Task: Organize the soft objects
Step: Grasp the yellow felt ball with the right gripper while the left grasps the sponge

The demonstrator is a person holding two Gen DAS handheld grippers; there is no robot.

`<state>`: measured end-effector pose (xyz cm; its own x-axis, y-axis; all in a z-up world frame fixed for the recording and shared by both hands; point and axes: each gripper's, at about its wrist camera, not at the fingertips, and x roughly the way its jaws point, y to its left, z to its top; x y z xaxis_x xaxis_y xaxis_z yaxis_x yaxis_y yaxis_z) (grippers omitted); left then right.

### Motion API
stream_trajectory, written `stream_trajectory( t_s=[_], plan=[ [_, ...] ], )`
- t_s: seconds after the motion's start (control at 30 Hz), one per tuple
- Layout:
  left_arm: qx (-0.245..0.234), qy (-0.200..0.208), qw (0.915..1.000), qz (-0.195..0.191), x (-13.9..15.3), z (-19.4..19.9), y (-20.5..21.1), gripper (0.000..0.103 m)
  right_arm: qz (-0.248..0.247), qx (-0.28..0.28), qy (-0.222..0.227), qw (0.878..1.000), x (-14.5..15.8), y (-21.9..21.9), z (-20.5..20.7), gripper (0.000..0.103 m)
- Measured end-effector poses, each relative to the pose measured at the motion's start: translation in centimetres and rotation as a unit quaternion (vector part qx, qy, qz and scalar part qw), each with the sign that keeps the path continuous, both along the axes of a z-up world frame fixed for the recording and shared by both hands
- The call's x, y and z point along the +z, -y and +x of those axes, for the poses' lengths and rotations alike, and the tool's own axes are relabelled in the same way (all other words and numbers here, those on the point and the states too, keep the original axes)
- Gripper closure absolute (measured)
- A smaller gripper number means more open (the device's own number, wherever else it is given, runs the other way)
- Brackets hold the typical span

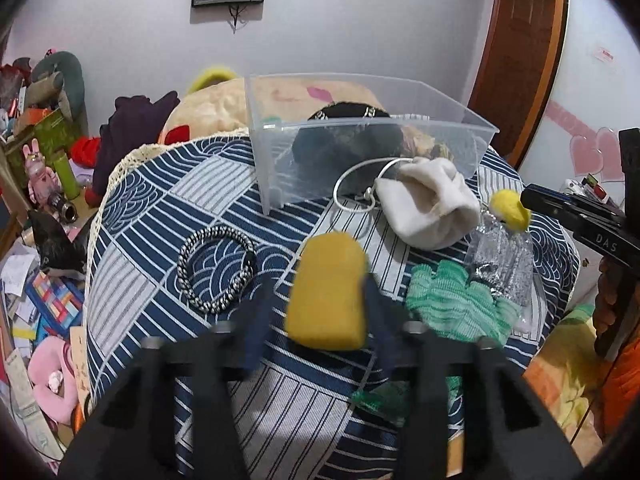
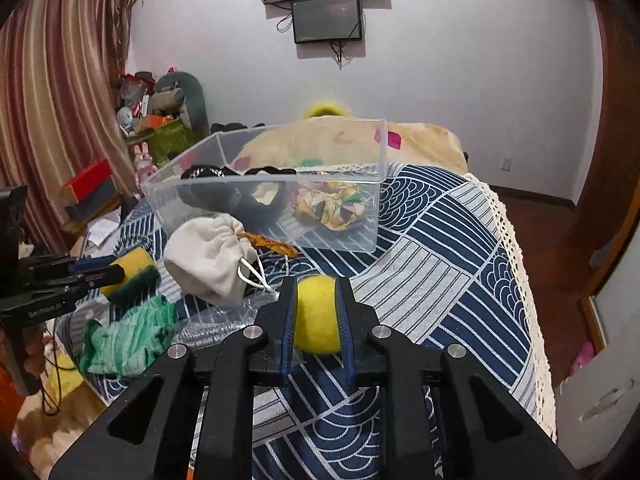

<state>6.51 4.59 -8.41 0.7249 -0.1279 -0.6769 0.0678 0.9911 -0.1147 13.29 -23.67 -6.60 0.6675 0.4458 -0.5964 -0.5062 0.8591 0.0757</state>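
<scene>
My left gripper (image 1: pixel 320 292) is shut on a yellow sponge (image 1: pixel 328 292) with a green underside, held above the patterned tablecloth; it also shows in the right wrist view (image 2: pixel 134 270). My right gripper (image 2: pixel 317 312) is shut on a yellow felt ball (image 2: pixel 316 314), which also shows at the right in the left wrist view (image 1: pixel 510 209). A clear plastic bin (image 1: pixel 360 152) stands at the back and holds a black fuzzy item (image 2: pixel 208 176) and a patterned cloth (image 2: pixel 332 208). A white drawstring pouch (image 1: pixel 428 204), a green knit glove (image 1: pixel 456 300) and a silver mesh bag (image 1: pixel 502 264) lie in front of the bin.
A braided black-and-white bracelet (image 1: pixel 218 268) and a silver cord loop (image 1: pixel 360 188) lie on the blue-and-white tablecloth (image 2: pixel 440 260). A bed with a cream blanket (image 2: pixel 320 144) is behind the table. Toys and boxes clutter the floor at the left (image 1: pixel 44 240).
</scene>
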Motion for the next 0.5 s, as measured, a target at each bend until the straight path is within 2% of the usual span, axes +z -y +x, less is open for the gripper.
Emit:
stream_trajectory(
  t_s=[0.1,0.2,0.23,0.33,0.5],
  plan=[
    [-0.006,-0.006,0.9999,0.008,-0.6,0.0,0.5,0.053,-0.002,-0.001,-0.009,1.0,-0.4,-0.1,0.3,0.083],
    [-0.011,-0.008,0.9999,0.01,-1.0,0.1,0.8,0.053,-0.003,-0.004,-0.016,1.0,-0.7,-0.1,0.6,0.066],
    [-0.012,-0.007,0.9998,0.012,-1.1,0.1,0.9,0.057,-0.005,-0.005,-0.018,1.0,-1.0,-0.1,0.8,0.061],
    [-0.019,-0.001,0.9997,0.011,-1.2,0.0,1.2,0.066,-0.005,-0.005,-0.022,1.0,-1.2,0.0,0.9,0.059],
    [-0.019,0.021,0.9994,0.022,-0.3,-0.8,1.6,0.067,0.001,0.013,-0.04,0.999,-1.9,-0.5,1.0,0.059]
  ],
)
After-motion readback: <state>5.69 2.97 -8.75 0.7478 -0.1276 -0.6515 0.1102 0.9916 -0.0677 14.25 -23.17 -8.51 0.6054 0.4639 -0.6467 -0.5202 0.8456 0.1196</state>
